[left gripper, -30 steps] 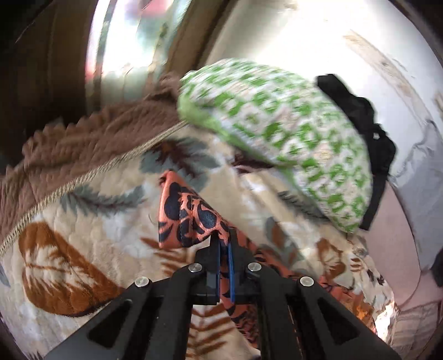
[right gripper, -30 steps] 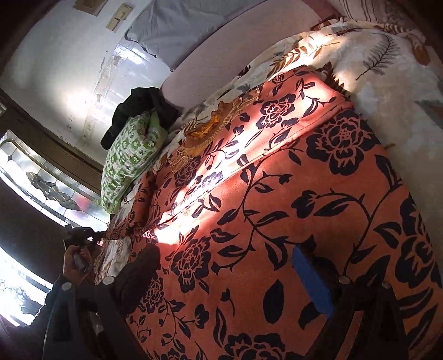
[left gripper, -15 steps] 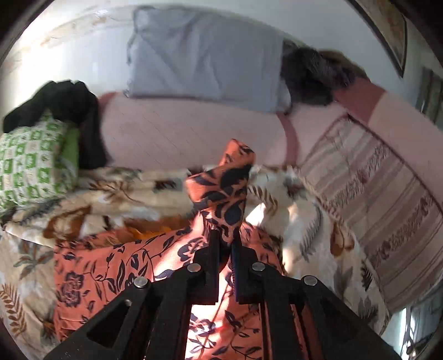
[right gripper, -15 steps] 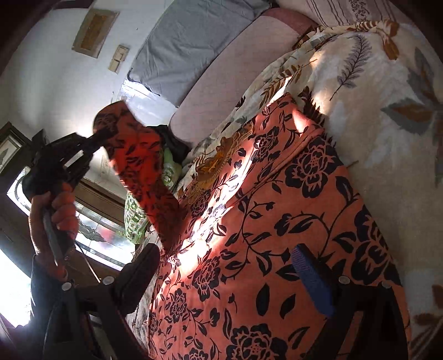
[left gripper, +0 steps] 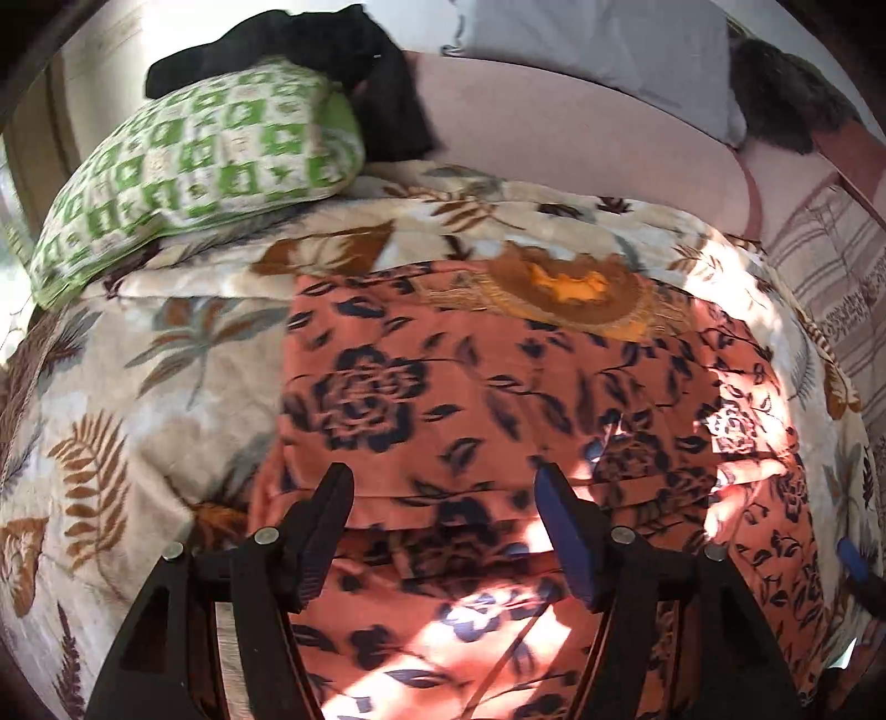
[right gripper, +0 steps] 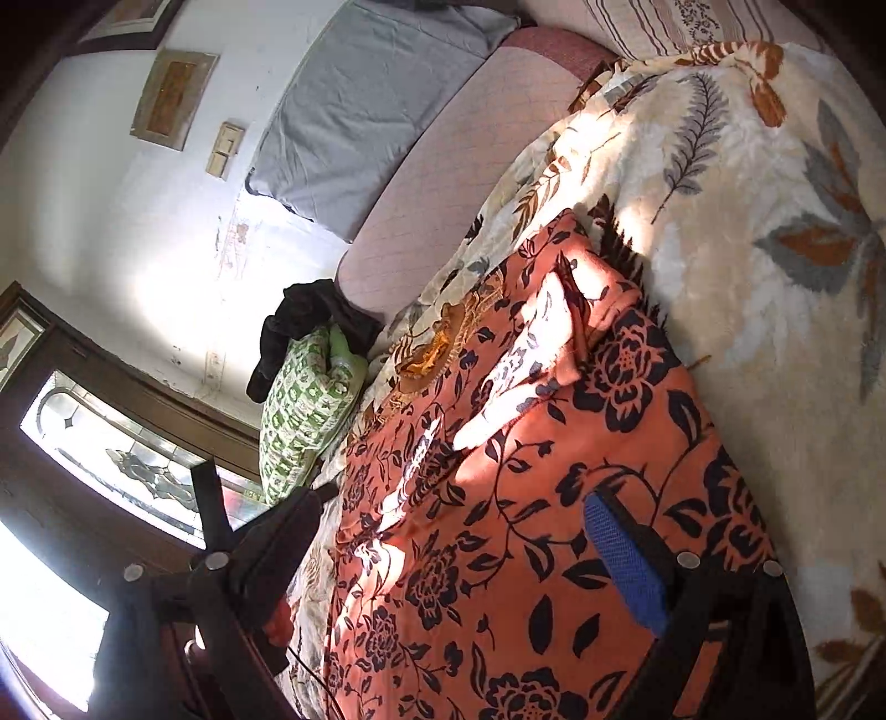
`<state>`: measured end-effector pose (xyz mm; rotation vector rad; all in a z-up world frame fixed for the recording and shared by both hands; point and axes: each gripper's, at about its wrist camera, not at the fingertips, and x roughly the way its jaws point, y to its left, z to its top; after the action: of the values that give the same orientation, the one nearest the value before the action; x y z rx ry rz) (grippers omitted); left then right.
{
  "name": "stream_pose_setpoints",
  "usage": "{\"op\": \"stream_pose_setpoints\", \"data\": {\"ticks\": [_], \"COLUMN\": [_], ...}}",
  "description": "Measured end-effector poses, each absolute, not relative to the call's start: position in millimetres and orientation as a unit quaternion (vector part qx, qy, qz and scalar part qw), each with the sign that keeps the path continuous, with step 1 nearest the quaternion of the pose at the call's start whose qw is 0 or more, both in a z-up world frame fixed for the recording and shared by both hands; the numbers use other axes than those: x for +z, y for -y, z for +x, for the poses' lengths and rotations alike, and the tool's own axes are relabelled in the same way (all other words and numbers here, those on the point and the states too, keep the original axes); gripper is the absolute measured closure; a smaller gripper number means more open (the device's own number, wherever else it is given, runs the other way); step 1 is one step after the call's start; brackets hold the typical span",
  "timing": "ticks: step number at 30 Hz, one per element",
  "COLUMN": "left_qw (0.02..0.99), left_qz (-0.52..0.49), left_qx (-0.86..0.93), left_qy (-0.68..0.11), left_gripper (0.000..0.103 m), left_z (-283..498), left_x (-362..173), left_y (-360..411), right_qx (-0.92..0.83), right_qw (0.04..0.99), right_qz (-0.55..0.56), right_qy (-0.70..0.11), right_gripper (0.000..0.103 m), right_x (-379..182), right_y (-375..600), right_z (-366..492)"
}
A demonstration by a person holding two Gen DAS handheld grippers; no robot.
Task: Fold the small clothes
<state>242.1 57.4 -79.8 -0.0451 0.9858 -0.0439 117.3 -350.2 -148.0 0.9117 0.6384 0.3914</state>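
An orange garment with a black flower print (left gripper: pixel 498 399) lies spread on the bed, its embroidered brown and gold neckline (left gripper: pixel 570 293) at the far end. A folded-over part lies across its middle. My left gripper (left gripper: pixel 443 498) is open and empty just above the garment's near part. In the right wrist view the same garment (right gripper: pixel 554 498) fills the middle. My right gripper (right gripper: pixel 443 531) is open and empty over it, wide apart. A blue pad of the right gripper shows at the left wrist view's right edge (left gripper: pixel 850 559).
A cream blanket with a leaf print (left gripper: pixel 138 376) covers the bed. A green and white pillow (left gripper: pixel 188 160) with a black cloth (left gripper: pixel 354 66) on it lies at the far left. A pink headboard (left gripper: pixel 554 127) and a grey pillow (left gripper: pixel 598 39) stand behind.
My left gripper carried a part of the garment up and over to the right, then let it go and opened. That part now lies on the garment. The right gripper stayed open.
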Motion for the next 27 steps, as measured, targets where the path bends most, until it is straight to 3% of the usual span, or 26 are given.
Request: {"op": "stream_pose_setpoints", "data": {"ticks": [6, 10, 12, 14, 16, 19, 22, 26, 27], "left_qw": [0.879, 0.871, 0.869, 0.877, 0.883, 0.888, 0.888, 0.885, 0.886], "left_qz": [-0.087, -0.108, -0.109, -0.1, -0.094, -0.087, -0.087, -0.082, -0.083], "left_qx": [-0.012, -0.024, -0.027, -0.035, -0.043, -0.051, -0.049, -0.048, -0.048], "left_qy": [-0.469, -0.479, -0.482, -0.468, -0.458, -0.448, -0.449, -0.456, -0.455], "left_gripper": [0.034, 0.034, 0.035, 0.034, 0.034, 0.034, 0.034, 0.034, 0.034], "left_z": [238.9, 248.8, 252.3, 250.3, 248.1, 244.5, 245.4, 240.8, 236.7], "left_x": [-110.3, -132.4, -142.1, -145.0, -147.7, -148.1, -147.6, -141.6, -137.6], "left_y": [-118.5, -123.4, -123.8, -124.0, -124.3, -124.6, -124.4, -123.8, -124.8], "right_qx": [0.153, 0.11, 0.077, 0.054, 0.053, 0.031, -0.013, -0.066, -0.064], "right_qw": [0.85, 0.848, 0.833, 0.827, 0.842, 0.888, 0.916, 0.866, 0.87], "right_qz": [0.353, 0.271, 0.24, 0.183, 0.124, 0.012, -0.028, 0.02, 0.053], "right_qy": [-0.361, -0.442, -0.493, -0.529, -0.523, -0.458, -0.399, -0.496, -0.487], "right_gripper": [0.006, 0.011, 0.03, 0.081, 0.094, 0.094, 0.095, 0.089, 0.089], "right_x": [-110.2, -125.0, -148.3, -162.3, -153.6, -109.3, -92.2, -154.9, -157.9], "right_y": [356.3, 342.5, 336.0, 323.9, 308.4, 282.5, 283.3, 319.1, 329.8], "right_z": [223.4, 293.6, 315.2, 324.1, 320.7, 306.3, 298.8, 324.1, 314.2]}}
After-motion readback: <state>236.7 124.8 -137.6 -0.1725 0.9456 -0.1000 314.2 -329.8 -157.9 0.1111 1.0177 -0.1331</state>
